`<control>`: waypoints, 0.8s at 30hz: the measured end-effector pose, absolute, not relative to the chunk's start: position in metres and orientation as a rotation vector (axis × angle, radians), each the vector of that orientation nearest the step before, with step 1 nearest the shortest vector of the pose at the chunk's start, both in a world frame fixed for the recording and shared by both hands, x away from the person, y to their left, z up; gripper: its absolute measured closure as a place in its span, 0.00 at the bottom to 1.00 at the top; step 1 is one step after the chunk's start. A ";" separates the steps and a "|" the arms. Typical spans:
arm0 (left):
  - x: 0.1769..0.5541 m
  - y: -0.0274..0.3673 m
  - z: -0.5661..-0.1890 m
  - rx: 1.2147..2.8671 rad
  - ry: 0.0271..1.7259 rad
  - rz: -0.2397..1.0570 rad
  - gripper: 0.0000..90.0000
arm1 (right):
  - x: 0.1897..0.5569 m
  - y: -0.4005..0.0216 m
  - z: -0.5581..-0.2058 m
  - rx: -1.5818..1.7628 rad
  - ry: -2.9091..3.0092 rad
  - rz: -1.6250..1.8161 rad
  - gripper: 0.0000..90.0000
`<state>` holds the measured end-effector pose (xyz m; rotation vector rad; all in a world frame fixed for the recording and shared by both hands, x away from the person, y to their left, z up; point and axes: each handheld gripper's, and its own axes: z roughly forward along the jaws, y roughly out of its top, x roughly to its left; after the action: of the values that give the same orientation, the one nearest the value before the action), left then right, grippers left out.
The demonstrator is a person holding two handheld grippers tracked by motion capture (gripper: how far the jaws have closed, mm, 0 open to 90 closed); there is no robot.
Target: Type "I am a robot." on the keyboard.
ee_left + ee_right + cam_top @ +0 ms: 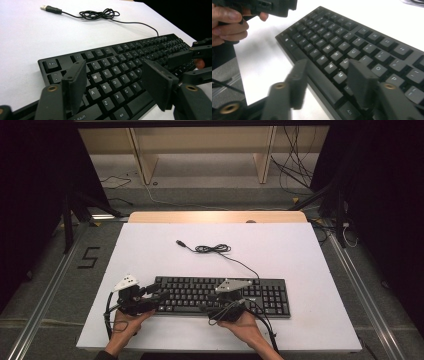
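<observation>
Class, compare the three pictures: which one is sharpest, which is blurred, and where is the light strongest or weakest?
High view: evenly lit white table, dark surroundings, small and soft. Left gripper view: sharpest, letters on the keyboard readable, table top nearly washed out. Right gripper view: the right gripper is blurred, far keys soft, top right corner glaring white.

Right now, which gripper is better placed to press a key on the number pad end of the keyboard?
Probably the right gripper. It hovers over the middle of the keyboard, nearer the number pad. The left gripper sits open at the opposite end, over the Esc and letter keys, so it would have to cross past the other hand.
</observation>
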<state>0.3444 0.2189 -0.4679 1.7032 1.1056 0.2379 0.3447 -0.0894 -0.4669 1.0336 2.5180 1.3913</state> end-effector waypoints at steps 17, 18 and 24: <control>0.339 0.216 -0.466 1.711 1.075 0.250 0.36 | 0.340 -0.079 -0.475 0.968 2.584 1.353 0.97; 0.338 0.216 -0.466 1.710 1.073 0.249 0.36 | 0.340 -0.078 -0.475 0.972 2.586 1.350 0.98; 0.337 0.215 -0.465 1.710 1.059 0.246 0.36 | 0.340 -0.076 -0.477 0.983 2.596 1.342 1.00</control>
<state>0.3366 0.2145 -0.4651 1.7104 1.0588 0.2460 0.3401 -0.0760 -0.4772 0.9830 2.5960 1.3417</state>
